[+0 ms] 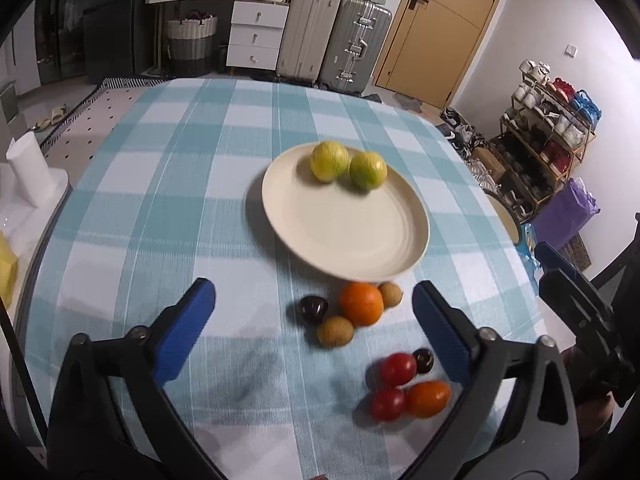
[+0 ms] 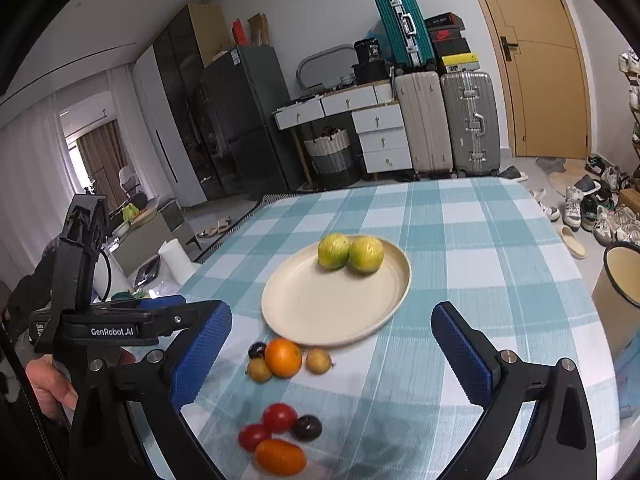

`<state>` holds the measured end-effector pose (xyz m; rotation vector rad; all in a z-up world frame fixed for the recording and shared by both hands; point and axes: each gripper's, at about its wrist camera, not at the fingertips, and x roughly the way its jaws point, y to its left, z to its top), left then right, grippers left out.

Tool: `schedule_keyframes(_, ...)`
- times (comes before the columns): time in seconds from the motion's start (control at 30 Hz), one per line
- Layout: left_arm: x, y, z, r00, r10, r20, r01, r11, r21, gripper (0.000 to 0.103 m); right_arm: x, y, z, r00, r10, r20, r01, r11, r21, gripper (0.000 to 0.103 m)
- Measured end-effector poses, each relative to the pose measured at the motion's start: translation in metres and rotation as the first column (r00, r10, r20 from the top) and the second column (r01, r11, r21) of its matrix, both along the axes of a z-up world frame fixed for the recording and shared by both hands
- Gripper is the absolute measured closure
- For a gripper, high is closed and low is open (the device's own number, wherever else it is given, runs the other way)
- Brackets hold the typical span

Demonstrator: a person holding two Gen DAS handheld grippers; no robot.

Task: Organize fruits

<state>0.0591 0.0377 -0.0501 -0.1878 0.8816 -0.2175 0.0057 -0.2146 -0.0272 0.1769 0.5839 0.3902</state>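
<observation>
Beyond the plate (image 1: 344, 236), suitcases (image 1: 332, 40), perhaps shoe racks (image 1: 548, 140).

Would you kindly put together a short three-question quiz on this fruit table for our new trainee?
1. True or false: the cream plate holds two yellow-green fruits.
2. Which fruit lies nearest the plate's near rim? A) the orange B) the red tomatoes C) a banana
3. Fill in: neither the left gripper nor the right gripper holds anything; both stand ____.

Key: 1 true; 2 A; 3 open.
</observation>
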Motion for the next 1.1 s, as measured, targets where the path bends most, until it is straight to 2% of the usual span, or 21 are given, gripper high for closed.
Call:
schedule_keyframes(0.2,-0.013,0.003,-0.019,1.0,0.002,-0.023,-0.002,1.0,-0.009,0.002,-0.013,0.002,-0.016,0.999,0.033,-0.041,-0.032,0.999,0.02,0.001)
schedule_keyframes(0.53,-0.027,0.008,-0.044,0.999,-0.006,-0.044,0.007,1.0,0.019,0.001,-0.031,0.012,-0.042,0.988,0.088,-0.13,-0.086,0.996,0.02,0.001)
schedule_keyframes(0.7,-0.03,0.012,-0.057,0.997,-0.002,-0.075,0.002,1.0,0.006,0.001,-0.035,0.013,-0.06,0.97,0.111,-0.216,-0.099,0.993,0.062,0.001)
schedule_keyframes(1.1,-0.03,0.016,-0.067,0.995,0.006,-0.104,-0.007,1.0,-0.007,0.001,-0.042,0.03,-0.088,0.94,0.179,-0.289,-0.167,0.984,0.069,0.001)
